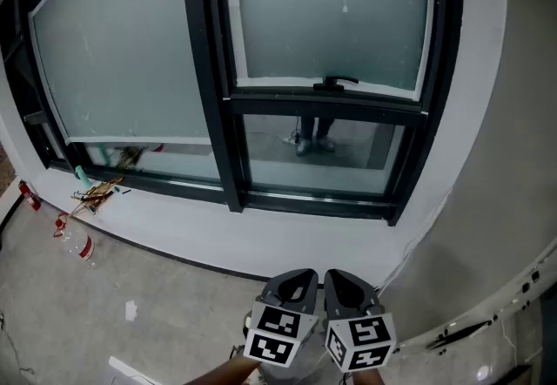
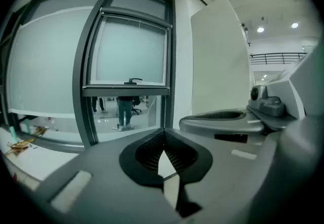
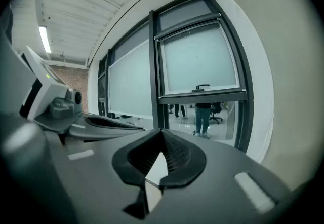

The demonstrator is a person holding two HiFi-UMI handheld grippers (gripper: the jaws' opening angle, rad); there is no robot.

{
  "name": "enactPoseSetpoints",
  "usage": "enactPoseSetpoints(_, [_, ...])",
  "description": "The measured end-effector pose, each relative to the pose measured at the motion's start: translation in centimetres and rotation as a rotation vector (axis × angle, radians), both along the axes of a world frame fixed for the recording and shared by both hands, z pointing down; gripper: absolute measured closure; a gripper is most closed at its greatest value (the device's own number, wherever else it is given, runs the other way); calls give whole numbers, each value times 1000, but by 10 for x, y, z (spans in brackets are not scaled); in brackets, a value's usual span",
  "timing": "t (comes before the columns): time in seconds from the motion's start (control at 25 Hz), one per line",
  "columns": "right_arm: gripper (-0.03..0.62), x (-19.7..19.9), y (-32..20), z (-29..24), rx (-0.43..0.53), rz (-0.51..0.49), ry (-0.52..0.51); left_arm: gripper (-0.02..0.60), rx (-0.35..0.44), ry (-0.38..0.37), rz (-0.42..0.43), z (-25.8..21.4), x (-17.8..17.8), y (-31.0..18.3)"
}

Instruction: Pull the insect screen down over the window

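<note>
Both tongs sit at the bottom centre of the head view, the left tongs [image 1: 294, 280] and the right tongs [image 1: 346, 283] side by side. Each pair is seen pressed together in its own gripper view, with nothing between the jaws.

Beyond them, toward the middle of the frame, a white sill [image 1: 287, 239] is seen, with some litter [image 1: 97, 192] at its left end. Above the sill, a clear lower pane [image 1: 313, 152] is left uncovered, and a person's legs [image 1: 312, 138] are seen through it.

Farther up, in the upper right, the insect screen [image 1: 335, 9] is drawn only partway down. It ends at a dark bottom rail [image 1: 287, 89] bearing a small handle [image 1: 335, 83].

The mesh is judged light, soft and easily torn, so it should not be pinched. The rail is judged stiff, and some drag in the side tracks is to be expected. Hold is best taken at the central handle, so that the rail is kept level.
</note>
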State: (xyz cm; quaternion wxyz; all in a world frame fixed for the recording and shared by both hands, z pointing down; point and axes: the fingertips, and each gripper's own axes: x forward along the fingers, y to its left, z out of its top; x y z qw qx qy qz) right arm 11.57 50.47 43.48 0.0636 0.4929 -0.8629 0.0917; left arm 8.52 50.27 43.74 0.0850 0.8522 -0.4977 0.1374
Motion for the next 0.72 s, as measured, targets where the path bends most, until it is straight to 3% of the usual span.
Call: enactPoseSetpoints(0.72, [589, 49, -18, 0, 23, 2, -2, 569, 18, -13, -22, -1, 43, -14])
